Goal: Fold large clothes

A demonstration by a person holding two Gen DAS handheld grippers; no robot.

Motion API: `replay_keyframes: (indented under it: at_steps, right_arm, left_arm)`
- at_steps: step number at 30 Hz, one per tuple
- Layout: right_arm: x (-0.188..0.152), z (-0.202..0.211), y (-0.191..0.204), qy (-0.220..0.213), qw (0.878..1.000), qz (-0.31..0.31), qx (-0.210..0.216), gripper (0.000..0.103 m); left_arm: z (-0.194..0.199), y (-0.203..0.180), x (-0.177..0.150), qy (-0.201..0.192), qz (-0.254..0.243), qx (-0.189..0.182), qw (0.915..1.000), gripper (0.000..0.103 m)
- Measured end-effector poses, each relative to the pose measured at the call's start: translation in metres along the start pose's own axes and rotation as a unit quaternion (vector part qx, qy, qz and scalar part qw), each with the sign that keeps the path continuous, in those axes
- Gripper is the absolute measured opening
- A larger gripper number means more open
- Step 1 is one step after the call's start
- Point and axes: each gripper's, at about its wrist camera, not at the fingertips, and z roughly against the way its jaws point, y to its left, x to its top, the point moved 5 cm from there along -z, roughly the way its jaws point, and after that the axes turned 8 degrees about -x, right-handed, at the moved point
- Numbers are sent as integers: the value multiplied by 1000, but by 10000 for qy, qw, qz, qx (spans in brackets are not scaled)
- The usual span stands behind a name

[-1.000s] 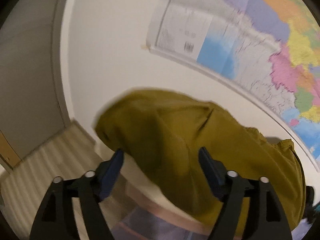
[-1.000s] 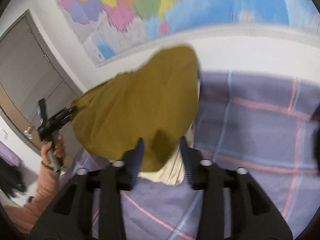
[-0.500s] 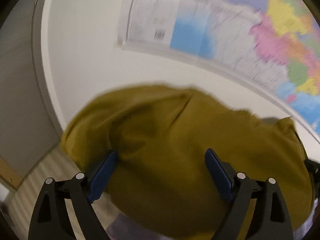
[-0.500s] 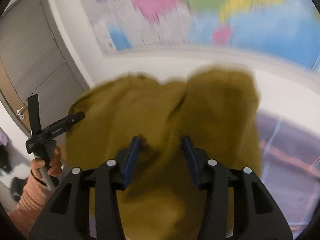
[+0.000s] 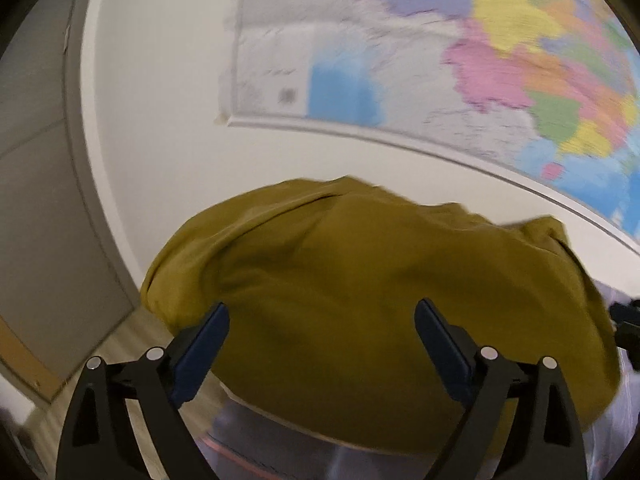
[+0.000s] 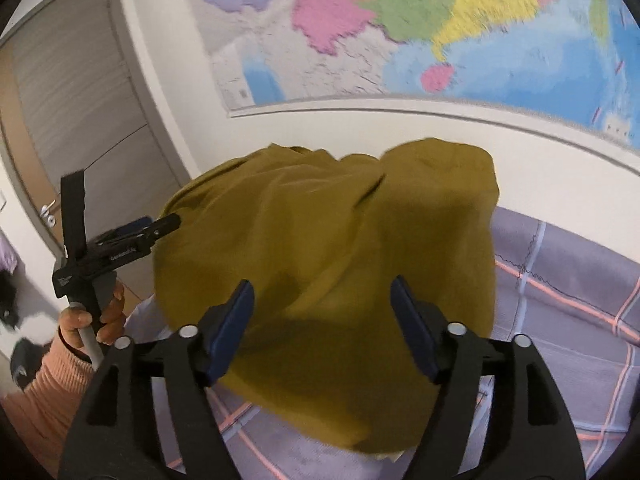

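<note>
Right wrist view: right tongs [image 6: 322, 306] and left tongs [image 5: 322, 334] both spreading, mustard garment [image 6: 320, 248] released between them.

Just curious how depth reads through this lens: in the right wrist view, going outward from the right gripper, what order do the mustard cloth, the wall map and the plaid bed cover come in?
1. mustard cloth, between the fingers of the right gripper.
2. plaid bed cover, below and right.
3. wall map, high behind.

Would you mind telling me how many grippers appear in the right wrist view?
2. The right gripper fills the foreground, its fingers over the mustard garment. The left gripper is at left in the person's hand.
</note>
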Motion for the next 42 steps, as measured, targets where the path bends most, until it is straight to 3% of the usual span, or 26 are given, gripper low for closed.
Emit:
replay_keyframes:
  at_steps: [8,12,20,23,28,35,42]
  right_arm:
    - [-18,2,17,-7,9998,183,-52,79]
    - [-30,-15,15,217,9995,194,-133,79]
    - [-37,-31,16,331,9988,292,-212,80]
    - [-36,-25,17,274,9990,265,-243,83]
    - [-36,-6,18,-8,9996,202,-217,97]
    - [-46,18,19,-240,9990,213,-316,97]
    - [-63,33,14,-210,9990,110,-380,97]
  left_arm:
    - [15,-51,-17,165,-37,-624,9979,96]
    - [3,-61,-28,314,-235,-462,9982,96]
    - [-8,-58,-31,442,-167,-392,9981,96]
    - [-4,-59,-31,395,-154,-290,9987,96]
    - [15,-66,-35,350,-58,-124,9993,96]
    - [39,-87,-50,211,-56,-120,9997,96]
    - [44,-107,-76,429,114,-210,9988,96]
